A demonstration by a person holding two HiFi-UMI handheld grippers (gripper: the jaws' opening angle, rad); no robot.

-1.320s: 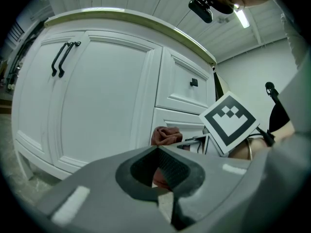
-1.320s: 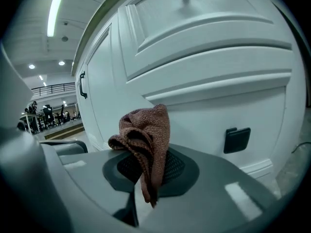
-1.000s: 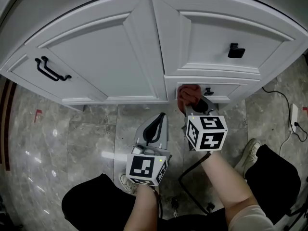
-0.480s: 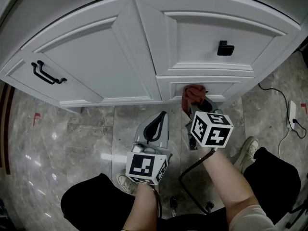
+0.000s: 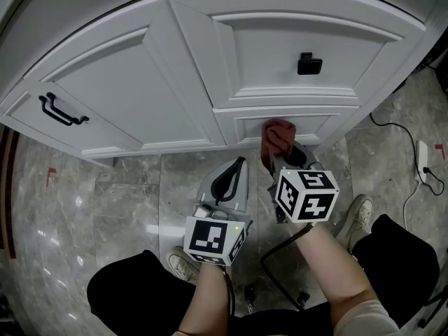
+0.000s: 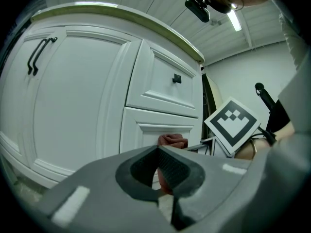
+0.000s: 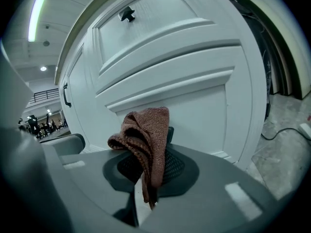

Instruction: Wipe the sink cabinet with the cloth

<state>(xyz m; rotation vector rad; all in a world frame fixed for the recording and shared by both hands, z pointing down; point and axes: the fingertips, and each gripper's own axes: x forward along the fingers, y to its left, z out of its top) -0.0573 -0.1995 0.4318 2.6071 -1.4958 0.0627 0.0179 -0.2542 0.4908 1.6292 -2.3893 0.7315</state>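
Note:
The white sink cabinet fills the upper half of the head view, with a door at left and two drawer fronts at right. A reddish-brown cloth is pinched in my right gripper and pressed against the lower drawer front. In the right gripper view the cloth hangs folded between the jaws in front of that drawer panel. My left gripper is held lower and to the left, shut and empty, with its tips pointing at the cabinet.
A black bar handle is on the left door and a square black knob on the upper drawer. Grey marble floor lies below. A cable and white power strip lie at right. My shoes and dark trousers are at the bottom.
The cloth and right gripper have slid slightly right along the lower drawer front, covering its small knob; the view has shifted so the cabinet sits further left. The left gripper stayed put.

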